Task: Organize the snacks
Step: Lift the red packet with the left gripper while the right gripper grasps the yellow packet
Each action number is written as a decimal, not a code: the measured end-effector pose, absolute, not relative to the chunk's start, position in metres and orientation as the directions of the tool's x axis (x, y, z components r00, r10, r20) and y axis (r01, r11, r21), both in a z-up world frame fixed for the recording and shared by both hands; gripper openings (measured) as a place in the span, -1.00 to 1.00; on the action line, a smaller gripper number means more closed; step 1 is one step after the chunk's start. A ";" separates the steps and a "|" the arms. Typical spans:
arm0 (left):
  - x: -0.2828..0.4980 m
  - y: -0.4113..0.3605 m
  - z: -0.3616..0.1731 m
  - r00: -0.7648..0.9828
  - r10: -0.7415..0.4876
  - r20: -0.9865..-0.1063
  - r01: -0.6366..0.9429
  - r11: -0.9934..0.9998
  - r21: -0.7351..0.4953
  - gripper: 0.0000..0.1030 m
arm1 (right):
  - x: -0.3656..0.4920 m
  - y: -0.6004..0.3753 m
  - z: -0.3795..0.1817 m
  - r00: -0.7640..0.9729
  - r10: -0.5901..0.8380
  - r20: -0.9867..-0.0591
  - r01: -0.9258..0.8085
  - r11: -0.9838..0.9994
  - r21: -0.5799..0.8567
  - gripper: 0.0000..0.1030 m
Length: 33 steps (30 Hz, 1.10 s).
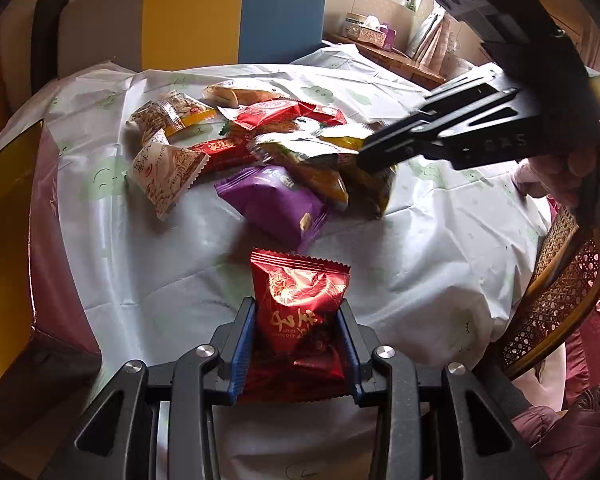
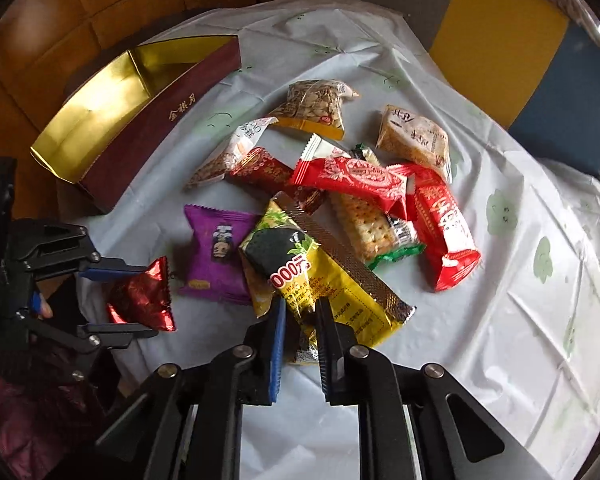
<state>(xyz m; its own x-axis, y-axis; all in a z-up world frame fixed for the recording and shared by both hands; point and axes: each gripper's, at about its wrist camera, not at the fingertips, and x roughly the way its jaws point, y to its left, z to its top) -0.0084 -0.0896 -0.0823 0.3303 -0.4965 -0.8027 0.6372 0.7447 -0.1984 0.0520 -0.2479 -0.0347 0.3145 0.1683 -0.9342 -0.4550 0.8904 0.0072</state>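
Note:
My left gripper (image 1: 298, 314) is shut on a red foil snack packet (image 1: 296, 280), held just above the white tablecloth; the right wrist view shows this packet (image 2: 140, 296) at the left, pinched between the left fingers. My right gripper (image 2: 300, 306) is shut on the near end of a yellow-green packet (image 2: 332, 280) at the front of the snack pile. In the left wrist view the right gripper (image 1: 366, 158) reaches in from the right onto that packet (image 1: 312, 152). A purple packet (image 2: 216, 252) lies flat beside it.
An open maroon box with gold lining (image 2: 168, 116) stands at the table's left edge, with nothing inside that I can see. Several more packets lie heaped mid-table around a red wafer packet (image 2: 348, 180). A wicker chair (image 1: 560, 280) and a yellow-blue seat back (image 1: 220, 16) border the table.

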 end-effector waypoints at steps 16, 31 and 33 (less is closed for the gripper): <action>-0.009 -0.089 -0.082 0.330 -0.498 -0.802 0.636 0.745 -0.201 -0.25 | 0.064 -0.248 -0.035 0.361 0.086 -0.929 -0.520 0.845 -0.124 0.20; -0.009 -0.091 -0.082 0.332 -0.492 -0.805 0.634 0.748 -0.195 -0.25 | 0.080 -0.254 -0.066 0.326 0.092 -0.941 -0.548 0.829 -0.109 -0.37; -0.009 -0.091 -0.082 0.332 -0.491 -0.805 0.634 0.748 -0.195 -0.25 | 0.075 -0.257 -0.066 0.327 0.106 -0.939 -0.528 0.844 -0.089 -0.41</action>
<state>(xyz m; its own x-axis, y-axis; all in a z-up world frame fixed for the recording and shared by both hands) -0.0089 -0.0912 -0.0818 0.3322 -0.4913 -0.8051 0.6340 0.7483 -0.1951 0.0754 -0.2567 -0.0659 0.3267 0.1060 -0.9392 -0.5284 0.8444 -0.0886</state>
